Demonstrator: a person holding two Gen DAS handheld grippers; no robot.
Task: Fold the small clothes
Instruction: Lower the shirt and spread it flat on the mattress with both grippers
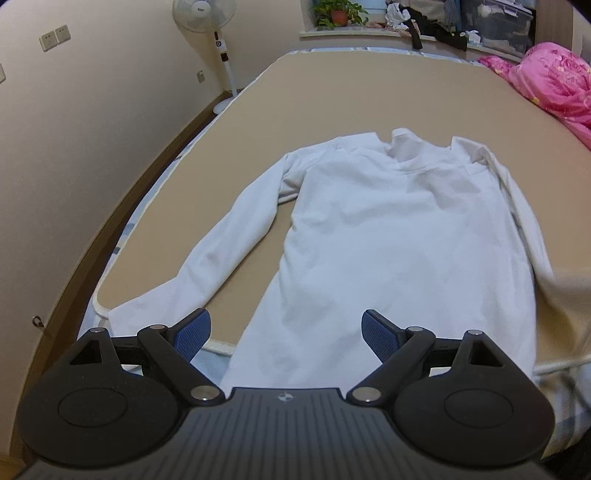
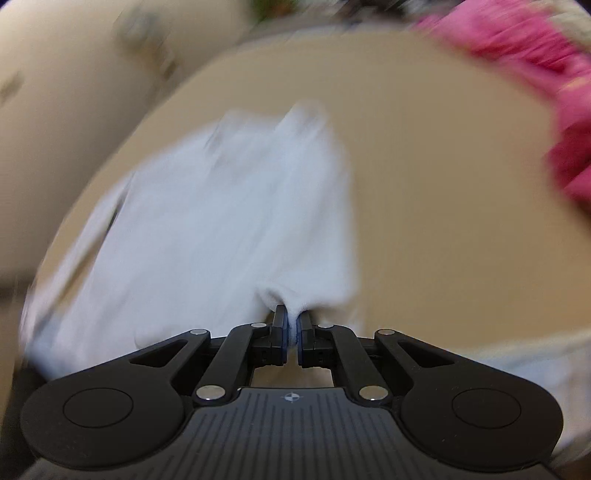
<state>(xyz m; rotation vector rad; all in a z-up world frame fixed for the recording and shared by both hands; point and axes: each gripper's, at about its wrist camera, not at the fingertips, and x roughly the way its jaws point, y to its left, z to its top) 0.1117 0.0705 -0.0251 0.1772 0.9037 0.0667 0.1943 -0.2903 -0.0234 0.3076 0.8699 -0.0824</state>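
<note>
A white long-sleeved shirt [image 1: 388, 229] lies spread on the tan mat [image 1: 332, 92], collar at the far end, its left sleeve stretched toward the mat's near left corner. My left gripper [image 1: 286, 332] hangs open above the shirt's near hem, nothing between its blue pads [image 1: 192, 338]. In the blurred right wrist view the same white shirt [image 2: 229, 221] is bunched up at its near right edge, and my right gripper [image 2: 293, 326] is shut on a pinch of that fabric. The right sleeve is folded in along the body in the left wrist view.
A pink quilt [image 1: 554, 85] is heaped at the mat's far right. A standing fan [image 1: 218, 48] is by the wall at the far left. A windowsill with a potted plant [image 1: 338, 14] and clutter runs behind the bed. The bed's edge drops off at the left.
</note>
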